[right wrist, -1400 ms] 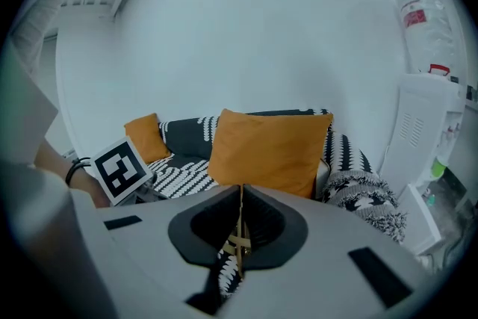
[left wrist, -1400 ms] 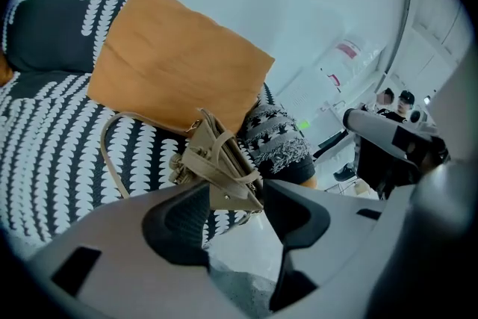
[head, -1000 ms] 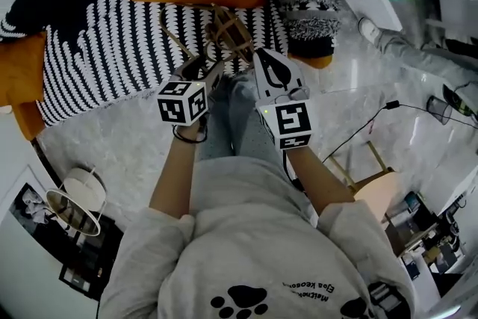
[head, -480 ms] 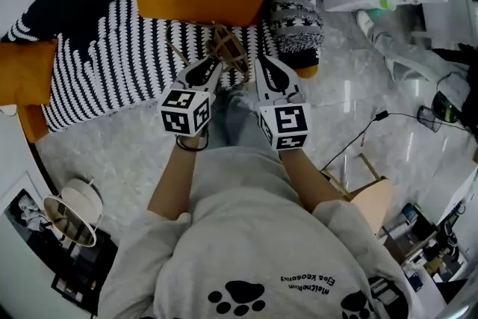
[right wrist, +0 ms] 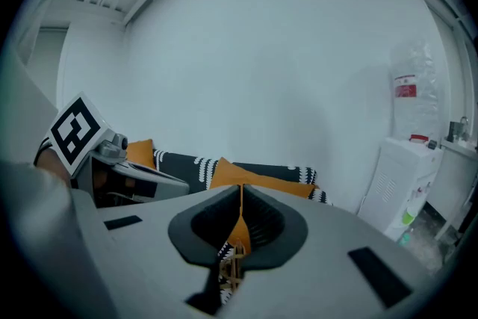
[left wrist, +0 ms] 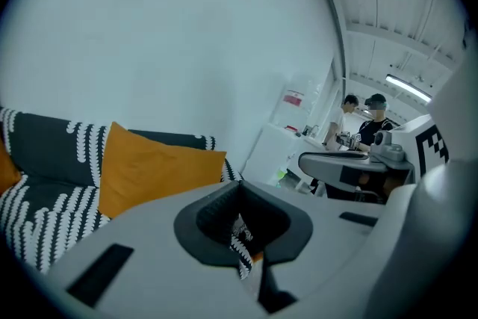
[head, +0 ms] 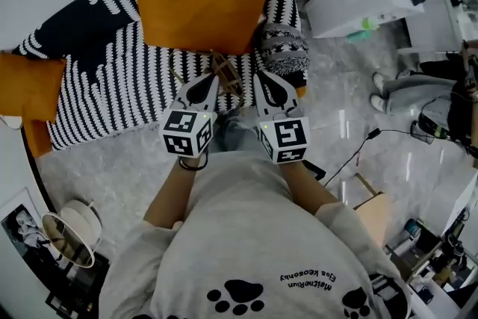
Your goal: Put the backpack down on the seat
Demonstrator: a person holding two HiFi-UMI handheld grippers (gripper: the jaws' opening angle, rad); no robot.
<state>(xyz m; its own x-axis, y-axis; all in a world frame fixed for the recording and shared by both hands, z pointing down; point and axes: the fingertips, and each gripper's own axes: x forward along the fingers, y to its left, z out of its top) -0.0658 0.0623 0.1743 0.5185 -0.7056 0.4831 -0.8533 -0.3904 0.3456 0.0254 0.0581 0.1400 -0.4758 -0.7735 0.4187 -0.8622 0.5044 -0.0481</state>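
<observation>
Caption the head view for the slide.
Left gripper and right gripper, both shut, above a brown strappy item on the striped sofa.

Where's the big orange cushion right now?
The cushion sits top centre in the head view, on the striped sofa, with a grey knit pillow to its right.

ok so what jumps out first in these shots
The black-and-white striped sofa with a big orange cushion fills the top of the head view. In front of it the left gripper and right gripper are held side by side, jaws together, and the brown strappy backpack lies on the sofa between their tips.
</observation>
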